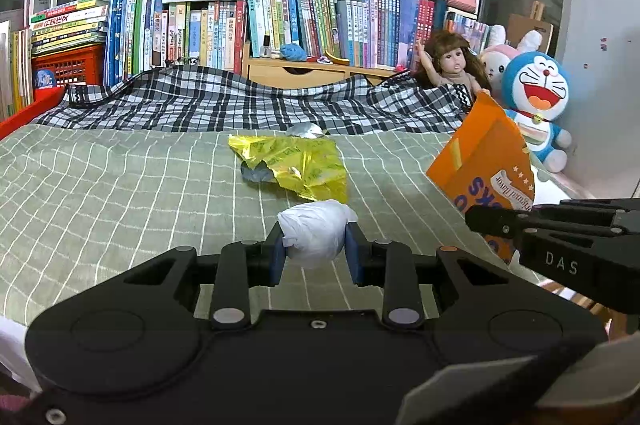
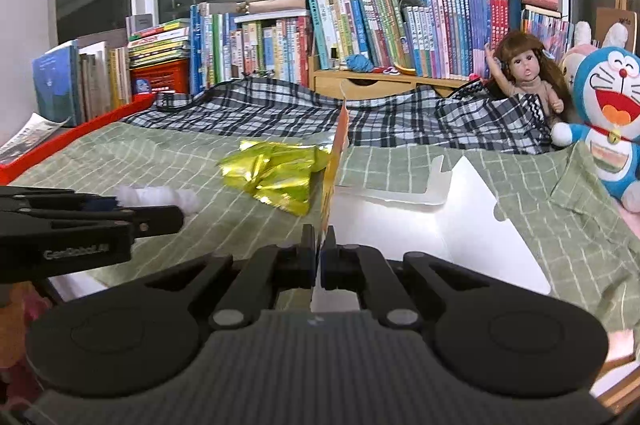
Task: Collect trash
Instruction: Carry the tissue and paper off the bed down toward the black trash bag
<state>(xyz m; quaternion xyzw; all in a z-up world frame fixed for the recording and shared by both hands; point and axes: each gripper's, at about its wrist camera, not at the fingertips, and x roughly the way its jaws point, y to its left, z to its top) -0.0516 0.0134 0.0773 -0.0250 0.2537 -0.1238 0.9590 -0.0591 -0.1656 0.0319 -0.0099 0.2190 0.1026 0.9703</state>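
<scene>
Left wrist view: the left claw is closed on a crumpled white tissue wad, its blue pads pressing both sides, and the wad is held just above the green grid-pattern bed cover. Just beyond the wad lies a crumpled yellow foil wrapper on the cover, with a small silver scrap behind it at the edge of a black-and-white plaid blanket. To the right of the wad stands an orange cardboard box, its flap raised, and the right claw reaches in from the right edge against the box's lower part. Beyond the box sit a doll, a pink rabbit plush and a blue cat plush; rows of books fill the window ledge behind the blanket. Right wrist view: the right claw is shut almost completely, pinching the thin orange wall of the cardboard box, seen edge-on. To the right of that wall the box's white interior lies open over the bed cover. To the left of the wall rests the yellow foil wrapper, and farther left the left claw holds the white tissue wad.
</scene>
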